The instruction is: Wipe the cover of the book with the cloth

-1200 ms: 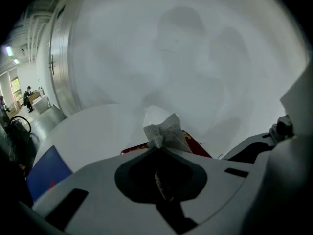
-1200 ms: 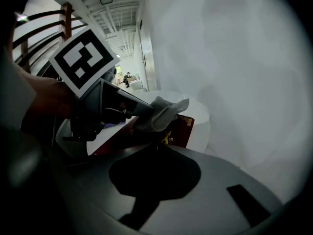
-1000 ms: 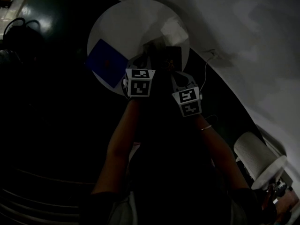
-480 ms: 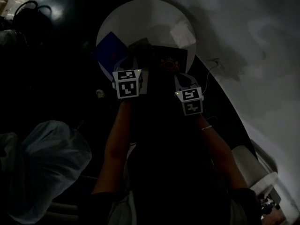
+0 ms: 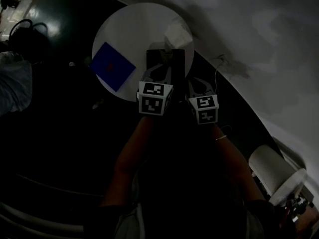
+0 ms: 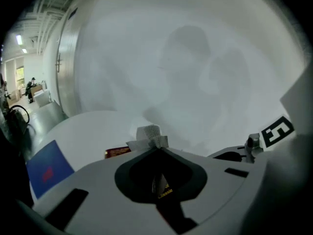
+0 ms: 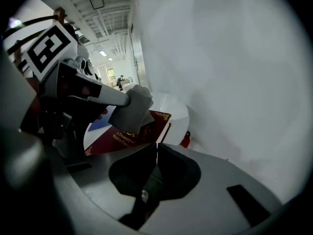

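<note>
My left gripper [image 6: 157, 149] has its jaws pinched on a pale cloth [image 6: 148, 135], just beside a red book [image 6: 117, 152] on the white table [image 6: 88, 131].

A round white table [image 5: 124, 29] stands close to a pale wall [image 5: 259, 44]. A flat blue sheet [image 5: 112, 66] lies on the left part of the table, near the rim. On the dark floor [image 5: 60, 148] a thin cable [image 5: 218, 68] runs beside the wall, and a white roll [image 5: 271, 171] stands at the lower right, well apart from the table.
</note>
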